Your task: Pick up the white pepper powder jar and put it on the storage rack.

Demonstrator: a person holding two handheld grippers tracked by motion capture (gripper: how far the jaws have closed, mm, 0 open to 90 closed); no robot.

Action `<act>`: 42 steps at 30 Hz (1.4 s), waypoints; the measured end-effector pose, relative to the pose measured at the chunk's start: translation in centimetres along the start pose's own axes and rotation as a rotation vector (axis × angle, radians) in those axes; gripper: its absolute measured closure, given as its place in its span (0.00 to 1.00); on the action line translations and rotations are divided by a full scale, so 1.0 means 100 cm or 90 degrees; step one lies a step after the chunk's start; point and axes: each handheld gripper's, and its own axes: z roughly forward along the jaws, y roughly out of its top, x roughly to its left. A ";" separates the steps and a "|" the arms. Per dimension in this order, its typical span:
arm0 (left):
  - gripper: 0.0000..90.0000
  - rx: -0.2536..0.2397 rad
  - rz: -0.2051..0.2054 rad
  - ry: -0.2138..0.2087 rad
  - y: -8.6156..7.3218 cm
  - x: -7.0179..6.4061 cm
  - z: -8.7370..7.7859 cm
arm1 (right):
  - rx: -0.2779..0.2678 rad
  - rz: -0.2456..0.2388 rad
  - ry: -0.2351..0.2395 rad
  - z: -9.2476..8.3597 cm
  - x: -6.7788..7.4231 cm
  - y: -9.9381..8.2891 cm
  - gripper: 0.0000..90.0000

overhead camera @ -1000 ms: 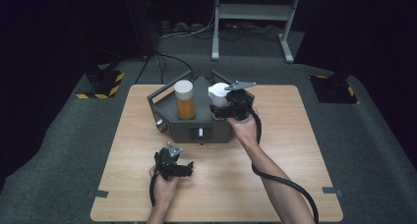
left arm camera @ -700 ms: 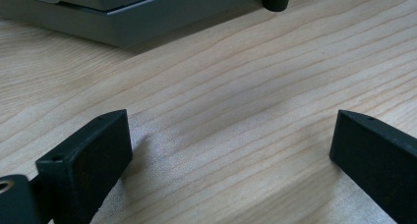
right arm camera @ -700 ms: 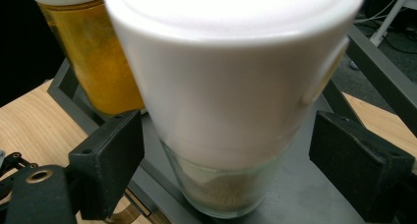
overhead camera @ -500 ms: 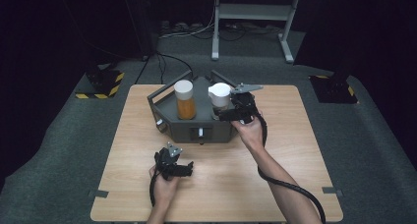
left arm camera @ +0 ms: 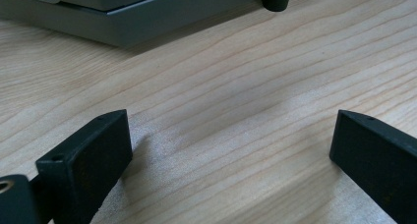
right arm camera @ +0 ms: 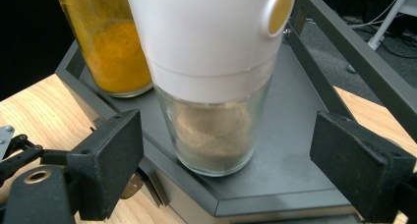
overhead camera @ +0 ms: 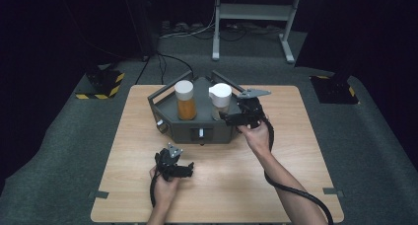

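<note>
The white-capped jar, holding a pale brown powder, stands upright on the grey tray at the far middle of the counter. An orange-filled jar stands beside it on the same tray. The right hand-held gripper is just beside the white-capped jar; its jaws have just been opening and now stand wide, clear of the glass. The left hand-held gripper rests near the counter's front edge, jaws wide, nothing between them.

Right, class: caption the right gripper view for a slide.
Open right gripper facing white-capped glass jar on grey tray.
</note>
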 end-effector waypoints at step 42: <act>0.02 0.000 -0.003 0.003 0.000 -0.001 0.000 | 0.006 0.033 -0.038 -0.046 -0.019 -0.078 0.13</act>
